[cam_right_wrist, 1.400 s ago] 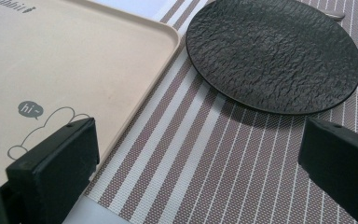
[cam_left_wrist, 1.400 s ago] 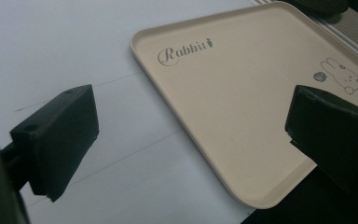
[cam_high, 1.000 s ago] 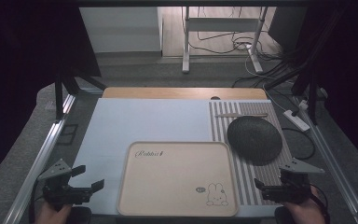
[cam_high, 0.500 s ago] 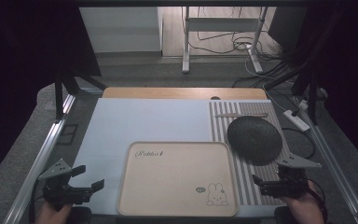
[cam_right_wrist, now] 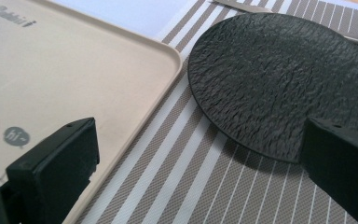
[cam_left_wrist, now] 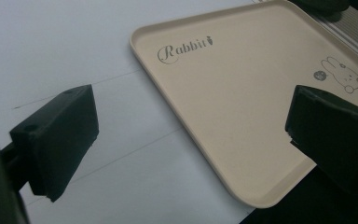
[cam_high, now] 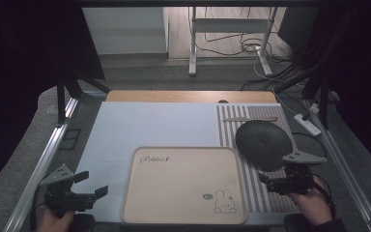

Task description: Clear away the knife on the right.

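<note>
A pale blue table mat (cam_high: 149,125) covers most of the table, with a striped placemat (cam_high: 270,193) along its right side. The beige rabbit tray (cam_high: 183,186) lies empty at the near edge, overlapping both mats. The black textured plate (cam_high: 263,144) sits on the striped placemat just beside the tray's far right corner, a thin utensil (cam_high: 249,119) lying beyond it. The right gripper (cam_high: 269,182) hovers near the plate, jaws wide apart and empty. The left gripper (cam_high: 92,186) hangs left of the tray, equally spread, holding nothing.
</note>
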